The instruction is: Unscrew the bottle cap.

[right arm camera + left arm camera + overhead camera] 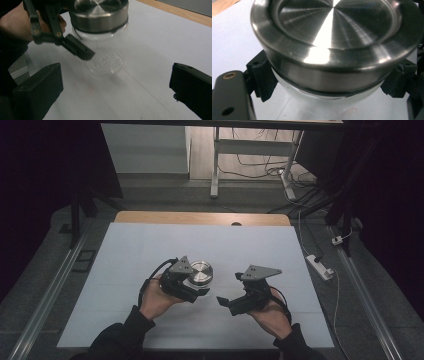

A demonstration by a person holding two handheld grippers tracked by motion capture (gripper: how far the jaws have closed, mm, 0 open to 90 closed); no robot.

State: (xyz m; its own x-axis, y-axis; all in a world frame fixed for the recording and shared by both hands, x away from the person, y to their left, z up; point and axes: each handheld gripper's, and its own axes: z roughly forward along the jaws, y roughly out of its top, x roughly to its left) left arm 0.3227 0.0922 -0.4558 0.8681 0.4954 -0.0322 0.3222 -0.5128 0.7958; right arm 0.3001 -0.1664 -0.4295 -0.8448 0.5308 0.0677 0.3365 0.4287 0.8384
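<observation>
White sheet (150, 250) on table, dark room beyond. Left gripper (192, 287) clamped round glass jar (100, 37) below steel lid (334, 32), apparently lifted. Right gripper (225, 301) spread wide, empty, alongside. Best kept level; squeeze steady.

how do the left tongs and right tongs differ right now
The left tongs are closed around the clear jar just below its steel lid; the right tongs stand wide open and hold nothing. The left tongs sit at the jar, while the right tongs hang apart from it, over bare white table cover. Both are black, hand-held, and carry a grey three-cornered plate on top.
</observation>
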